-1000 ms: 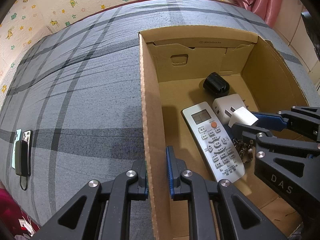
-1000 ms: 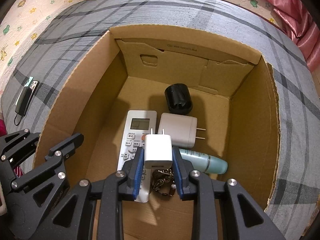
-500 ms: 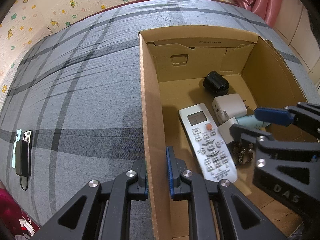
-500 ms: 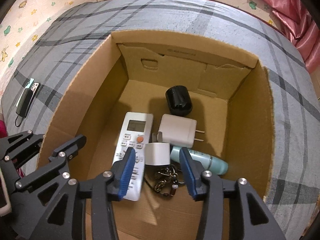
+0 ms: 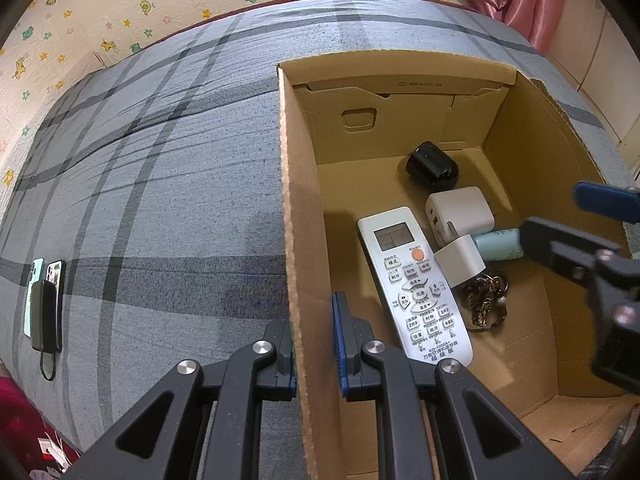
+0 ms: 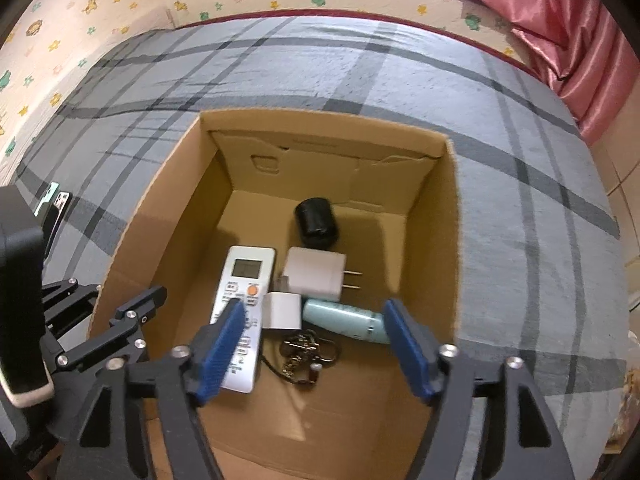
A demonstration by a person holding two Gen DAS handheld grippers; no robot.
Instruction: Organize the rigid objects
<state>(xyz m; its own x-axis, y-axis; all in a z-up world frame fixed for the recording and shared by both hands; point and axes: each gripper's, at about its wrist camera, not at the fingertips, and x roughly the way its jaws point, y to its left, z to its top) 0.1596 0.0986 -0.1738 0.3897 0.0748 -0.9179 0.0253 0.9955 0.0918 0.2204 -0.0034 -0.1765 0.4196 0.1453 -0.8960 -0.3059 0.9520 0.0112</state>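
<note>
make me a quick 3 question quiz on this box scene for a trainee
1. True or false: the right gripper is clamped on the small white charger.
2. What does the left gripper grip? A) the remote control B) the side wall of the cardboard box C) the keychain
3. Fill in: the teal bottle lies in the box just in front of the large white ____.

Key:
1. False: its jaws have just been opening and stand apart above the charger, which lies in the box.
2. B
3. charger (plug adapter)
</note>
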